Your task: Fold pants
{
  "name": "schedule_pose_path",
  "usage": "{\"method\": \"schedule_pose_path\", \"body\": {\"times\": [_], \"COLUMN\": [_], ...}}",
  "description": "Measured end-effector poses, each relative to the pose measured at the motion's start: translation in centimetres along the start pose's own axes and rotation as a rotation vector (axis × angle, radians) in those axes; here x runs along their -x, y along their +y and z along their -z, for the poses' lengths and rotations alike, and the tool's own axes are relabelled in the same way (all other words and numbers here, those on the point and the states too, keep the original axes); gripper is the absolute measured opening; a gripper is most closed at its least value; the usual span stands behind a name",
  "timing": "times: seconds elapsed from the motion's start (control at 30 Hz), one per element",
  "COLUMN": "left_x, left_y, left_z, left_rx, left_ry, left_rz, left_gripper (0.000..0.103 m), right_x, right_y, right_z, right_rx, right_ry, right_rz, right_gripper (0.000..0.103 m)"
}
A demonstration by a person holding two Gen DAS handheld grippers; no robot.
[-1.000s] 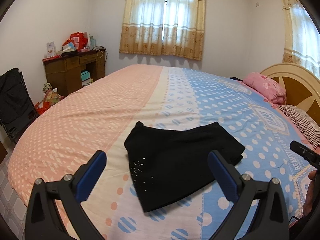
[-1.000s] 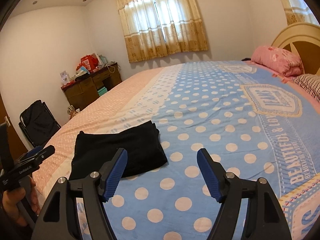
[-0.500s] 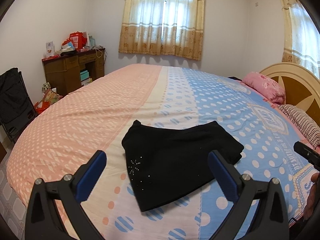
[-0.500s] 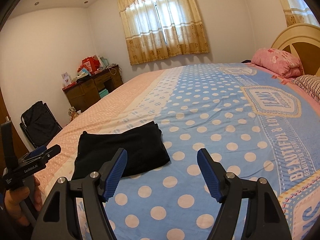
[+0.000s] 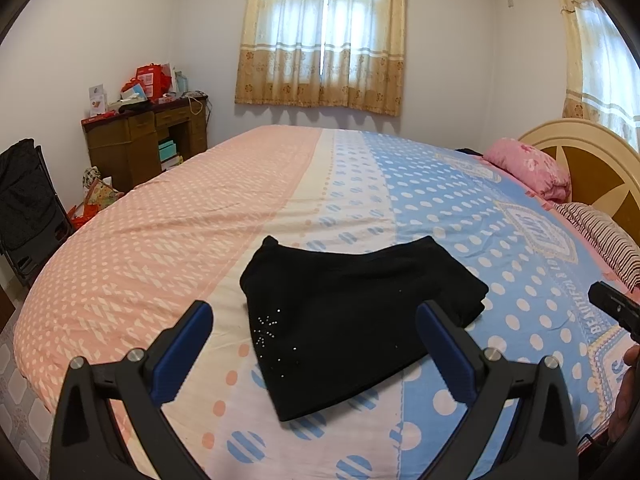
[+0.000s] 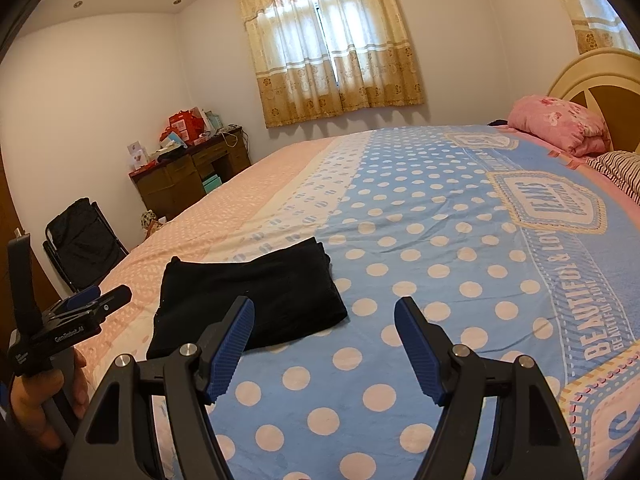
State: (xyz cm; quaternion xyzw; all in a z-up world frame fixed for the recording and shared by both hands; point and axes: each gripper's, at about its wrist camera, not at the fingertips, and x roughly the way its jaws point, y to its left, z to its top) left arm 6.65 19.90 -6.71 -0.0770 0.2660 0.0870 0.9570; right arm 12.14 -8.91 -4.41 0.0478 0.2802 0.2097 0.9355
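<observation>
**Black pants folded on the bed, both my claws released above them**

Black fabric fills the middle of my left wrist view: the pants (image 5: 352, 320) lie folded into a compact block on the bedspread (image 5: 200, 248), straddling the cream stripe between its pink half and its blue dotted half. A scatter of small silvery studs shows on the near left part of the cloth. My left gripper (image 5: 314, 344) hangs over the near edge of the pants with its blue pads (image 5: 182, 350) spread wide, grasping nothing and not touching the cloth. At the right edge the tip of my right gripper (image 5: 612, 306) pokes in, apart from the pants. Farther back are a pink pillow (image 5: 528, 168) against the headboard (image 5: 592, 160), a wooden desk (image 5: 148, 140) piled with red things, and a curtained window (image 5: 324, 36).

From my right wrist, the pants (image 6: 252, 296) sit to the left, their right edge on the blue dotted area. My right gripper (image 6: 324, 348) is released too, pads well apart over bare bedspread (image 6: 440, 240), just beside the pants' near right corner; only its left pad overlaps the cloth in the picture. My left gripper (image 6: 100, 300) shows at the far left, held in my left hand (image 6: 44, 396), beside the pants' left edge. A black folding chair (image 6: 80, 240) stands by the wall.
</observation>
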Motion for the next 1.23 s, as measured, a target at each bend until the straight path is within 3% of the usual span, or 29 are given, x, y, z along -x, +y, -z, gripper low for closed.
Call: {"method": "schedule_pose_path", "body": {"times": [0.23, 0.53, 1.23], "left_x": [0.0, 0.6, 1.1], "left_y": [-0.3, -0.7, -1.1], "left_z": [0.0, -0.5, -0.8], "left_rx": [-0.016, -0.025, -0.026], "left_ry": [-0.004, -0.023, -0.048], "left_rz": [-0.007, -0.027, -0.028], "left_gripper": [0.103, 0.103, 0.103], "right_x": [0.2, 2.2, 1.3], "right_y": [0.0, 0.4, 0.7], "right_z": [-0.1, -0.7, 0.3], "right_rx": [-0.001, 0.011, 0.038], "right_ry": [-0.010, -0.109, -0.054], "right_rz": [-0.001, 0.020, 0.014], "right_gripper": [0.074, 0.074, 0.074]}}
